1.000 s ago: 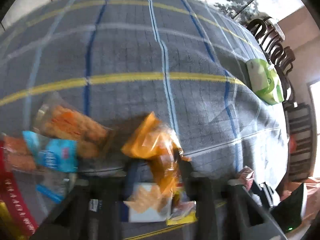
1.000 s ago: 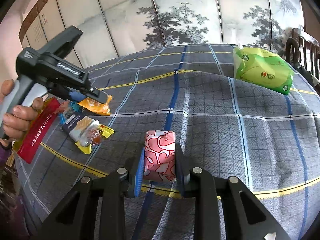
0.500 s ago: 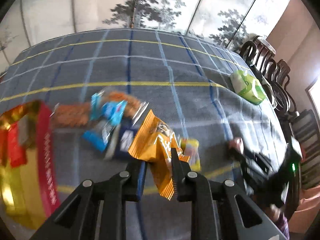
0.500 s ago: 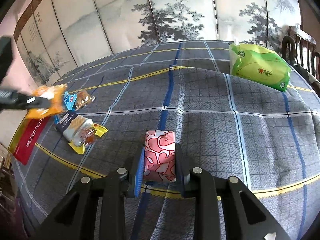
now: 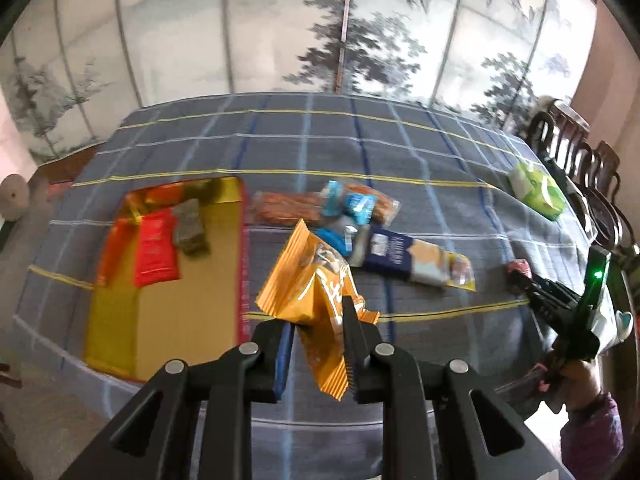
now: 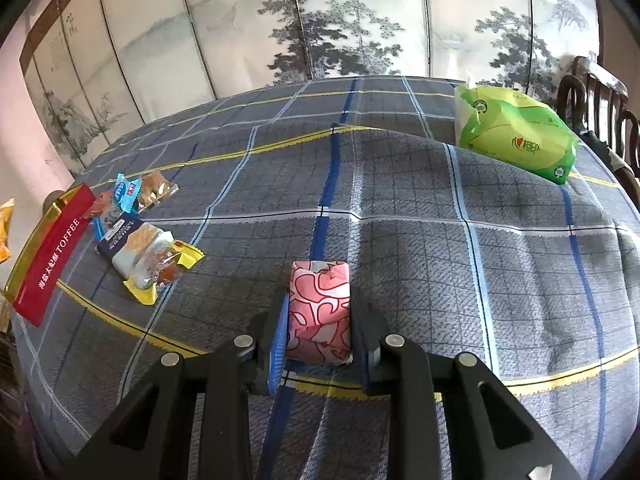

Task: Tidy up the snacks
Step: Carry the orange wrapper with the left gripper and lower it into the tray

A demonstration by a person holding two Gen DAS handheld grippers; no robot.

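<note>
My left gripper (image 5: 316, 320) is shut on an orange snack packet (image 5: 310, 280) and holds it in the air above the table, just right of the red and gold toffee box (image 5: 168, 280). The box holds a red packet (image 5: 156, 252) and a dark one (image 5: 192, 228). My right gripper (image 6: 318, 320) is shut on a pink and white patterned packet (image 6: 320, 312) resting low over the cloth. Several loose snacks lie in a cluster: a navy and white packet (image 5: 404, 258), blue-wrapped ones (image 5: 356, 206). They also show in the right wrist view (image 6: 140, 240).
A green tissue pack (image 6: 516, 140) lies at the table's far right; it also shows in the left wrist view (image 5: 538, 194). Dark wooden chairs (image 5: 580, 160) stand along the right edge. A painted folding screen (image 6: 320, 20) stands behind the table. The checked tablecloth (image 6: 440, 220) drapes over the edges.
My left gripper has lifted the orange packet up and back from the snack pile, so the box now lies in view below left. My right gripper has stayed still with the pink packet.
</note>
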